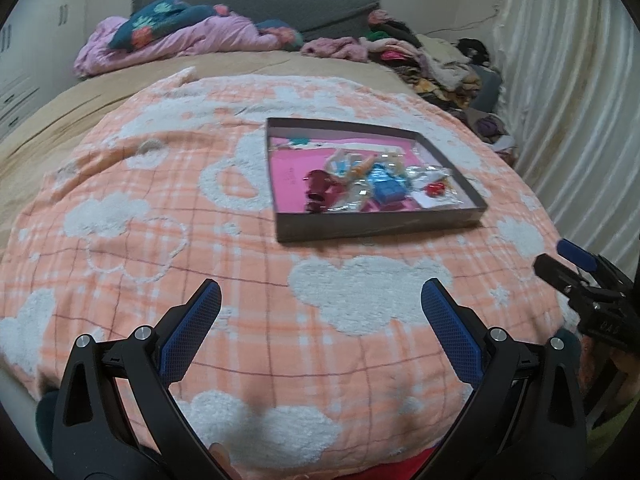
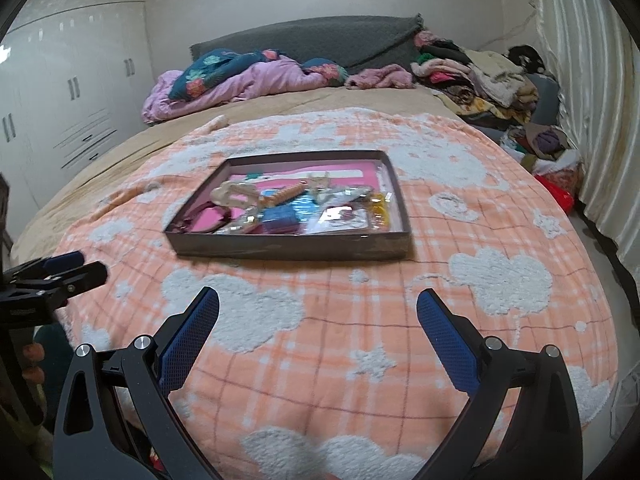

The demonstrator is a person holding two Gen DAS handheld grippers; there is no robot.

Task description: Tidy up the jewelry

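Note:
A shallow dark box lid (image 1: pixel 372 228) with a pink inside lies on the orange checked blanket, also in the right wrist view (image 2: pixel 288 247). It holds a heap of jewelry and small packets (image 1: pixel 376 184), among them a dark red piece (image 1: pixel 320 186) and a blue packet (image 2: pixel 280 216). My left gripper (image 1: pixel 322 300) is open and empty, above the blanket in front of the box. My right gripper (image 2: pixel 318 308) is open and empty, also in front of the box. Each gripper shows at the edge of the other's view: the right one (image 1: pixel 568 264), the left one (image 2: pixel 76 268).
The blanket (image 1: pixel 200 240) covers the near part of a bed. A purple quilt (image 2: pixel 240 80) and a grey headboard lie at the far end. A pile of clothes (image 2: pixel 488 76) sits far right by a curtain. White wardrobes (image 2: pixel 72 92) stand left.

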